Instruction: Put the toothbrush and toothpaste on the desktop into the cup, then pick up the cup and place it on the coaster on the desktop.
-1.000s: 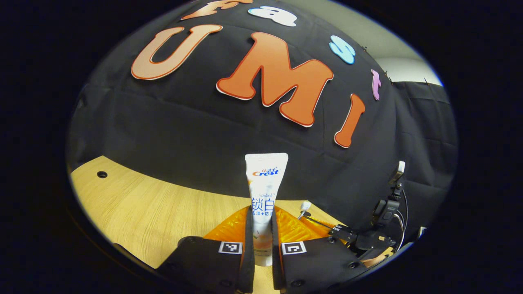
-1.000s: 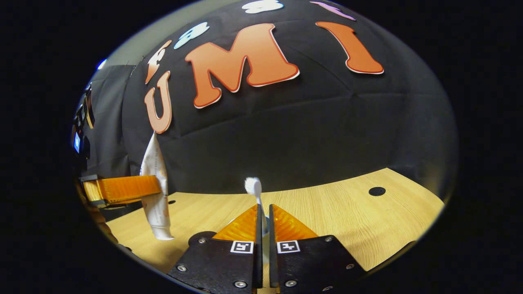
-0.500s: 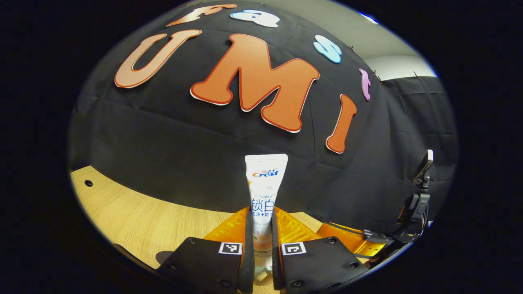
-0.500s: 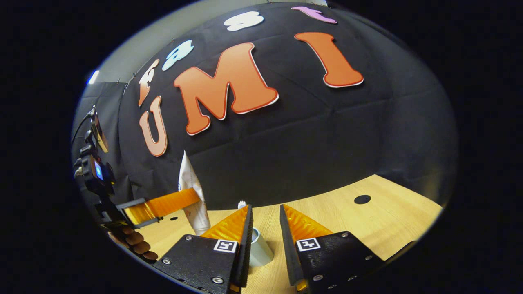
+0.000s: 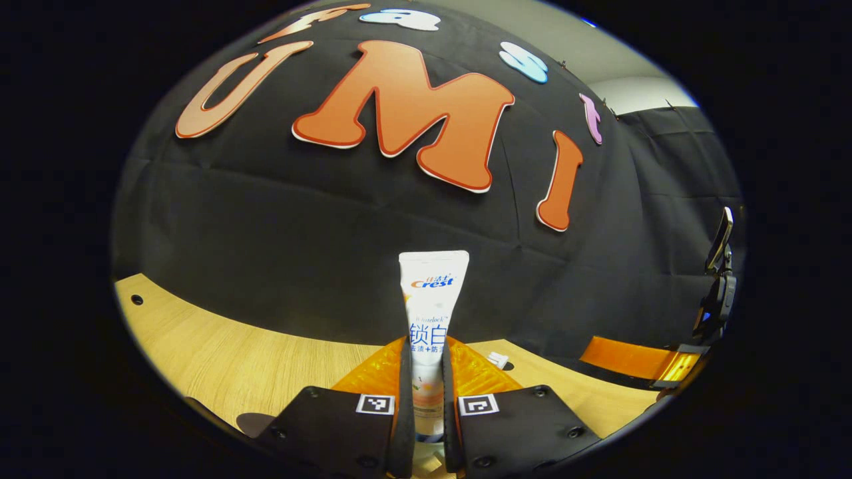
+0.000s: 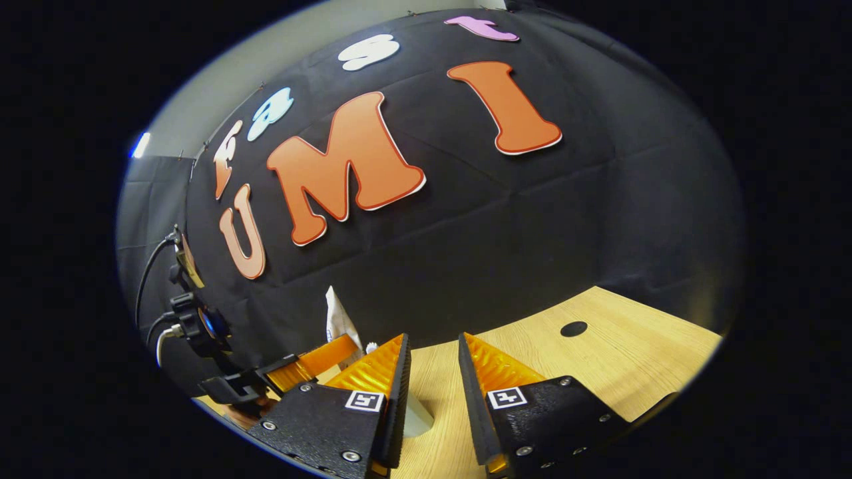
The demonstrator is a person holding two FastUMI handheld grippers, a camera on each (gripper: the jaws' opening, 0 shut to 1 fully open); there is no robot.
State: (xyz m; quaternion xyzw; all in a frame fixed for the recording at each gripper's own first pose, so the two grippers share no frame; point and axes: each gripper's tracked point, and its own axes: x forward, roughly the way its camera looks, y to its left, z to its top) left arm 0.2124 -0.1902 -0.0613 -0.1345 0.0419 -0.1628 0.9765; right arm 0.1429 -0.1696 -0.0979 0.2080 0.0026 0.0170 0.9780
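Your left gripper (image 5: 426, 406) is clamped on the toothpaste (image 5: 431, 313), both fingers pressing the lower part of the tube. It stands upright w/ the flat crimped end at 12 o'clock, well above the desktop (image 5: 219, 352), so it's not in the cup yet.

Your right gripper (image 6: 432, 399) has its jaws apart, a moderate gap, nothing b/w them. In the right gripper view the cup (image 6: 416, 419) sits on the desktop just behind the left-hand finger, mostly hidden by it; you get a pale sliver of its wall at about 6 o'clock. A small white tip, prob. the toothbrush (image 6: 371, 346) head, pokes up past that finger at about 7 o'clock. From that I'd judge the brush is already standing in the cup, but the rim is hidden, so can't confirm.

In the left gripper view a small white bit, likely the same brush head, shows at about 5 o'clock just beyond your right-hand finger. The other gripper sits out at 4 o'clock, near the edge.

In the right gripper view your left gripper and the tube come in from 8 o'clock, close to the cup but off to its side.

Progress, as a judgement: brush step looks done, paste step underway, cup lift and coaster placement not started. Can't say where the coaster is. Left to do: bring the tube over the cup mouth, cap end down, let go, then grip the cup.
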